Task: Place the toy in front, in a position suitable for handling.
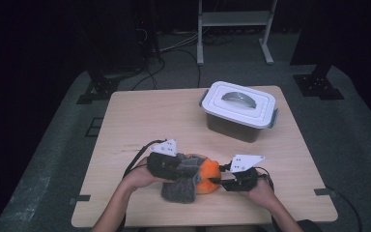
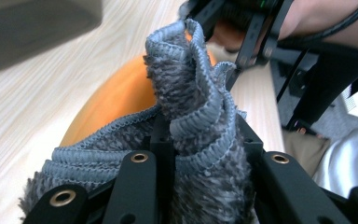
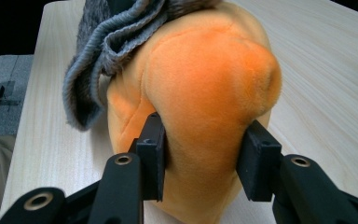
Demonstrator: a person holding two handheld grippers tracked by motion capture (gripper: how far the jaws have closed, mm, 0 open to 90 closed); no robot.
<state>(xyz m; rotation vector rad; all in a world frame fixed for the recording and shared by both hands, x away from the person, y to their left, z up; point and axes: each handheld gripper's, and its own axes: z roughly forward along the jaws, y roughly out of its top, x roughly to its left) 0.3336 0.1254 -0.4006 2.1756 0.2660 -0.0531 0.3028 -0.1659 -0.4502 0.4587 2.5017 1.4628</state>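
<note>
From above, a person at a light wooden tabletop (image 1: 140,121) works two grippers near its front edge: the left gripper (image 1: 183,166) and the right gripper (image 1: 218,180) meet at an orange plush toy (image 1: 208,175) partly wrapped in a grey fuzzy cloth (image 1: 179,189). A white lidded box (image 1: 239,110) stands well apart toward the far right. In the left gripper view, the jaws are pinched tight on a bunched fold of the cloth (image 2: 193,107), the toy (image 2: 116,100) lying just behind it. In the right gripper view, the jaws clamp the toy (image 3: 205,93) from both sides, pads pressing into the plush, with the cloth (image 3: 102,42) draped over its far end.
</note>
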